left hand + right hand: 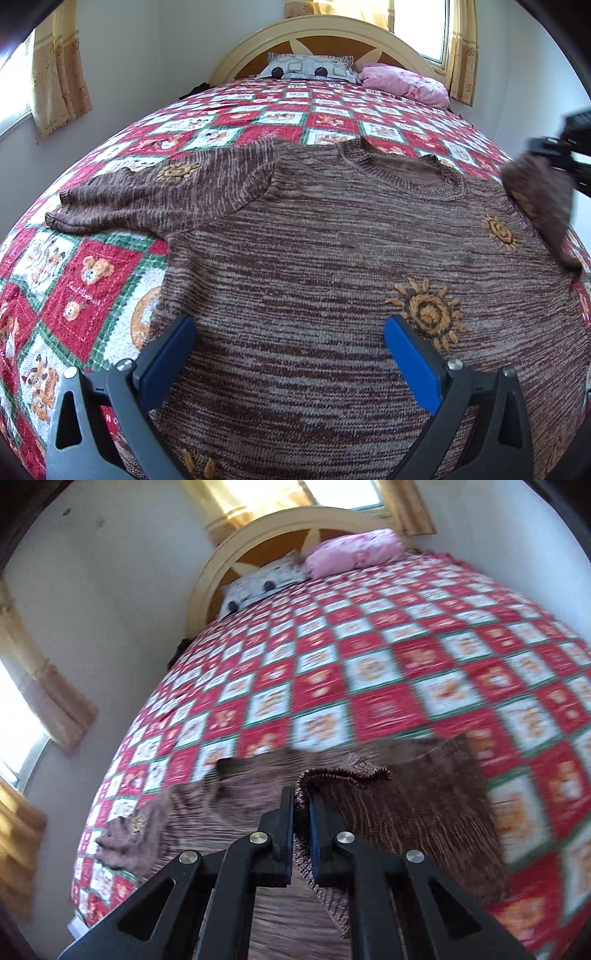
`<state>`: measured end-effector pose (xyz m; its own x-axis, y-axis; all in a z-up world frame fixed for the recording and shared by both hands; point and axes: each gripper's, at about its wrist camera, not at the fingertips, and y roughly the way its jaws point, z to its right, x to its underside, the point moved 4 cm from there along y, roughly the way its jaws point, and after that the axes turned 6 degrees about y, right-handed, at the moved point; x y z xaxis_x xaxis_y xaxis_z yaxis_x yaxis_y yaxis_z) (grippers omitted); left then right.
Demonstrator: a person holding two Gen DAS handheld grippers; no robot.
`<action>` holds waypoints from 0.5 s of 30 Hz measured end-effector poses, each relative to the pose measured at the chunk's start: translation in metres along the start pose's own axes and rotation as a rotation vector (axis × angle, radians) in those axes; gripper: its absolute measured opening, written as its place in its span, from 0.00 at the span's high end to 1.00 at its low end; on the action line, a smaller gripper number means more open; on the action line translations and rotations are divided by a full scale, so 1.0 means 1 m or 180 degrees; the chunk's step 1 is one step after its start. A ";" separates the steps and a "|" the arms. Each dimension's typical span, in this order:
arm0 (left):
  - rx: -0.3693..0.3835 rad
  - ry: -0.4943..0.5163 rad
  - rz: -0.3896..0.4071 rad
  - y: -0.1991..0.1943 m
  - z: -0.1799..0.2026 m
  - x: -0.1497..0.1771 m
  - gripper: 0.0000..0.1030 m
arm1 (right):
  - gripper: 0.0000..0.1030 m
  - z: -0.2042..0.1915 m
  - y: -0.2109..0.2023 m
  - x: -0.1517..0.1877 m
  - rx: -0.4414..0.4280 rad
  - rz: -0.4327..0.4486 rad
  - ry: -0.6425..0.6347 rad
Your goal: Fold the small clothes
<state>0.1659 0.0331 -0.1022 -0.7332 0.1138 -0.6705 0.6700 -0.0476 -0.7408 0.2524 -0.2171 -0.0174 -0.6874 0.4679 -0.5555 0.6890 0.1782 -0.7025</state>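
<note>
Left wrist view: sweater [314, 240] lies flat, neckline toward headboard [325, 40].

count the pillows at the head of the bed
2: a grey patterned pillow against the middle of the headboard, and a pink pillow just to its right.

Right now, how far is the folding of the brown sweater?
Done: the sweater lies spread flat on the quilt. In hand: the right gripper is shut on one sleeve's cuff, lifted off the bed. Left: the other sleeve lies stretched out, and the body is unfolded under the open left gripper.
</note>
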 end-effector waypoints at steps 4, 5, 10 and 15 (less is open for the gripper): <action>0.0017 -0.0011 0.0004 -0.001 -0.001 0.000 0.00 | 0.93 -0.030 0.042 0.015 0.0006 -0.0095 -0.0049; 0.0021 -0.0015 0.0006 -0.001 0.000 0.000 0.00 | 0.93 -0.035 0.051 0.020 -0.0003 -0.0123 -0.0051; 0.0031 -0.0025 0.0008 -0.001 0.000 0.001 0.00 | 0.93 -0.041 0.081 0.040 0.0075 -0.0233 -0.0110; 0.0032 -0.0027 0.0008 -0.001 -0.001 0.001 0.00 | 0.93 -0.040 0.098 0.048 0.0152 -0.0275 -0.0133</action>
<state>0.1647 0.0343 -0.1022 -0.7325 0.1054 -0.6725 0.6706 -0.0578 -0.7395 0.2965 -0.1423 -0.0948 -0.7533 0.4159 -0.5094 0.6158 0.1743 -0.7684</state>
